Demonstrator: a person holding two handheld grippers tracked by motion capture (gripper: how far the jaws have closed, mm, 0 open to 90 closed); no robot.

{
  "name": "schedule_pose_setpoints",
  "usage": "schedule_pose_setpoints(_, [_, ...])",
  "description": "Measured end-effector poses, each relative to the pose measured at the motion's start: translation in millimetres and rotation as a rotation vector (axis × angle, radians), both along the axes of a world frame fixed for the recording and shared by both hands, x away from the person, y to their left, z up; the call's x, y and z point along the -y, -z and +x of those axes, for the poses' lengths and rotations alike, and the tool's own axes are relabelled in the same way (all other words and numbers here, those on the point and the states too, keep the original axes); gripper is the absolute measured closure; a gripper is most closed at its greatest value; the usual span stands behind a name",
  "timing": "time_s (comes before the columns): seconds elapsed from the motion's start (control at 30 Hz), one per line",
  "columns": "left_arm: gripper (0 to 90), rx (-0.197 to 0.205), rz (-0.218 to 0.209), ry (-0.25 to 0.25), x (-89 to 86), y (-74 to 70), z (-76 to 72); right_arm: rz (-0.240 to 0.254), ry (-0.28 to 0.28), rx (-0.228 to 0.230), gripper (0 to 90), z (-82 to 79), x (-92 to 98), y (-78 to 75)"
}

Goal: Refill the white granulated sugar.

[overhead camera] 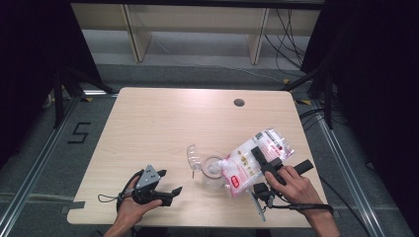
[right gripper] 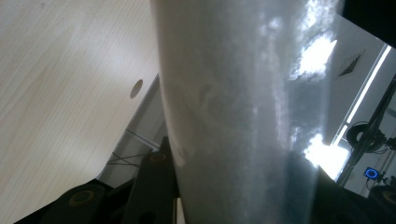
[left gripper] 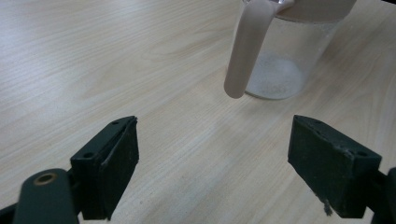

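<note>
Right tongs [overhead camera: 264,160]: clamped on tilted plastic bag [overhead camera: 252,160] over clear jar [overhead camera: 213,170]. Left tongs [overhead camera: 168,185]: jaws apart, above desk [overhead camera: 163,123].

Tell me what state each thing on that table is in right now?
Left gripper: open, empty, low over the table, jaws pointing at the jar.
Right gripper: shut on the bag.
Bag: lifted and tilted, low end over the jar's mouth.
Jar: upright, lid swung open, a little white powder at the bottom.
Table: bare elsewhere.
</note>
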State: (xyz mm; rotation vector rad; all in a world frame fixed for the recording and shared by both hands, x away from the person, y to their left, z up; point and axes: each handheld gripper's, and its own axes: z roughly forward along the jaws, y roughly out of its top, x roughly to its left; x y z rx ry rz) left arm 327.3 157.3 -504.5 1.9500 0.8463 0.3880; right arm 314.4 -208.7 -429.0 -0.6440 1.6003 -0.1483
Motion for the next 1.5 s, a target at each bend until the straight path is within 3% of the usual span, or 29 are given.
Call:
schedule_pose_setpoints(0.07, [16.0, -0.002, -0.030, -0.005, 1.6, 0.3, -0.7, 0.002, -0.001, 0.000, 69.2, 0.1, 0.3, 0.2])
schedule_pose_setpoints(0.3, [16.0, 0.007, -0.019, 0.001, 0.7, -0.4, -0.5, -0.005, -0.009, -0.007, 70.3, 1.4, 0.9, 0.1])
schedule_pose_setpoints(0.33, [16.0, 0.007, -0.019, 0.001, 0.7, -0.4, -0.6, 0.007, -0.029, 0.011, 70.5, 2.3, 2.1, 1.6])
schedule_pose_setpoints(0.53, [16.1, 0.006, -0.012, -0.002, 0.3, -0.9, -0.9, 0.007, -0.006, -0.019, 70.9, 3.3, 3.1, 3.0])
schedule_pose_setpoints(1.5, [16.0, 0.005, -0.023, 0.005, 1.4, 0.3, -0.5, 0.012, -0.003, -0.028, 71.4, 4.3, 4.7, 5.0])
